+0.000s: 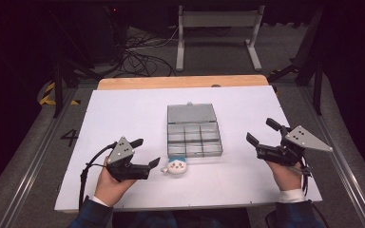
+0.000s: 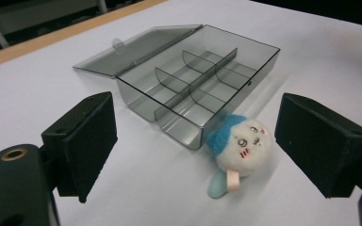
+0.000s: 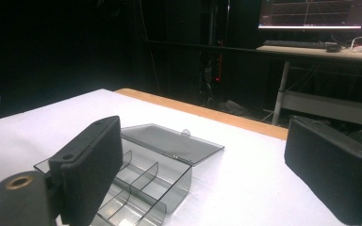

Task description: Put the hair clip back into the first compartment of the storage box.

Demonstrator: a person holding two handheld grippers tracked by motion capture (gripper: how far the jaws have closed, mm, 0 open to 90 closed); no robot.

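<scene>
With the compartment box [image 1: 194, 130] lying open and empty on the bench [image 1: 123, 109], both the left gripper [image 1: 147, 153] and right gripper [image 1: 261, 131] gaped wide, holding nothing, the plush toy [image 1: 176, 165] apparently yet to be packed.

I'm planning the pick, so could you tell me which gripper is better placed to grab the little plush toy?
Probably the left gripper: its open jaws already frame the plush toy by the open box, while the right gripper sits across the table.
</scene>
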